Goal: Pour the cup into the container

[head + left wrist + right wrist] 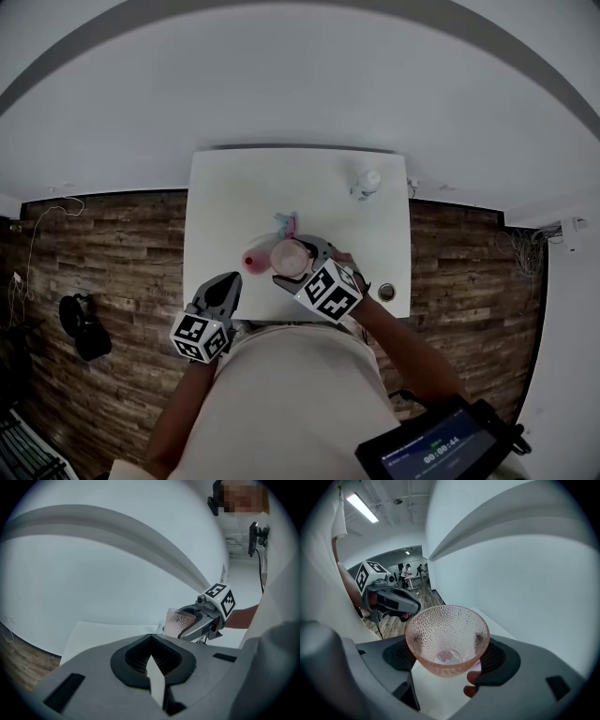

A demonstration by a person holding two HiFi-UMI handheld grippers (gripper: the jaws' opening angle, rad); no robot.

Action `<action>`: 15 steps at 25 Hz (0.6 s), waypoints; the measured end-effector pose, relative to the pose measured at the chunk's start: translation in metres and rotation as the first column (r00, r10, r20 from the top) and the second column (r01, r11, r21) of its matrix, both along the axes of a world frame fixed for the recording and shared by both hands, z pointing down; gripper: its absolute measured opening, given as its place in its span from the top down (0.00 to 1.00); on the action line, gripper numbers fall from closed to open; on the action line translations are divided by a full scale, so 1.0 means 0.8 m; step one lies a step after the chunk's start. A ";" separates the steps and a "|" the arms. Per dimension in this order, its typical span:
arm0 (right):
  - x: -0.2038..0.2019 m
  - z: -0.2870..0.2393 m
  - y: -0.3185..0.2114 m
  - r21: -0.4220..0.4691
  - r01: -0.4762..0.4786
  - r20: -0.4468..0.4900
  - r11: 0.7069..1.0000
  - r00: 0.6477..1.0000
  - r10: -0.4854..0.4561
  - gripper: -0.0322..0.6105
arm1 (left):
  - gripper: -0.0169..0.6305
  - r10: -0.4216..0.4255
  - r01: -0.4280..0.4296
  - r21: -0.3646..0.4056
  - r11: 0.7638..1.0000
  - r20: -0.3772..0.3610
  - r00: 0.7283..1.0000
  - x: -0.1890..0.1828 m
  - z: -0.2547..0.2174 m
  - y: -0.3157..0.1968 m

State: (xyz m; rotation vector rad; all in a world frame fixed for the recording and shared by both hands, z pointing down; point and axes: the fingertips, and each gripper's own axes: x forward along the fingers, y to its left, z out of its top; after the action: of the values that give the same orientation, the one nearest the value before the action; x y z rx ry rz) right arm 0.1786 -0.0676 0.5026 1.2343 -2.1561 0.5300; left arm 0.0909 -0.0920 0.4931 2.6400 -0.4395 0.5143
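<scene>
A clear pink dimpled cup [291,255] hangs over the white table [225,202], held in my right gripper [298,264], which is shut on it. In the right gripper view the cup [447,639] sits between the black pads [499,660], mouth toward the camera, with a small pink bit at its bottom. A small red-pink container [252,263] stands on the table just left of the cup. My left gripper [228,284] hovers at the table's front edge, left of the container, shut and empty. From the left gripper view the cup [179,623] looks nearly upright.
A small clear bottle [366,183] stands at the table's back right. A teal and pink object [287,223] lies behind the cup. A round hole or cap [386,292] is near the front right corner. Wood floor surrounds the table.
</scene>
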 end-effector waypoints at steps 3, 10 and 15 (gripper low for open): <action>0.005 -0.004 0.006 0.010 0.003 -0.013 1.000 1.000 -0.003 0.36 | 0.96 0.003 -0.003 -0.001 1.000 0.001 1.000 0.004 -0.001 0.005; 0.012 -0.004 0.020 0.053 0.027 -0.040 0.998 0.999 -0.024 0.36 | 0.96 0.009 -0.009 -0.004 1.000 0.009 1.000 0.015 0.004 0.021; 0.014 0.003 0.033 0.057 0.036 -0.063 0.998 0.997 -0.033 0.36 | 0.96 0.011 -0.011 -0.005 1.000 0.019 1.000 0.016 0.006 0.031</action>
State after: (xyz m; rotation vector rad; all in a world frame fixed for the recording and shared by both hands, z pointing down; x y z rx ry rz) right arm 0.1897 -0.0410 0.5054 1.2260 -2.1506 0.4116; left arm 0.1036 -0.0675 0.4980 2.6363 -0.4289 0.5443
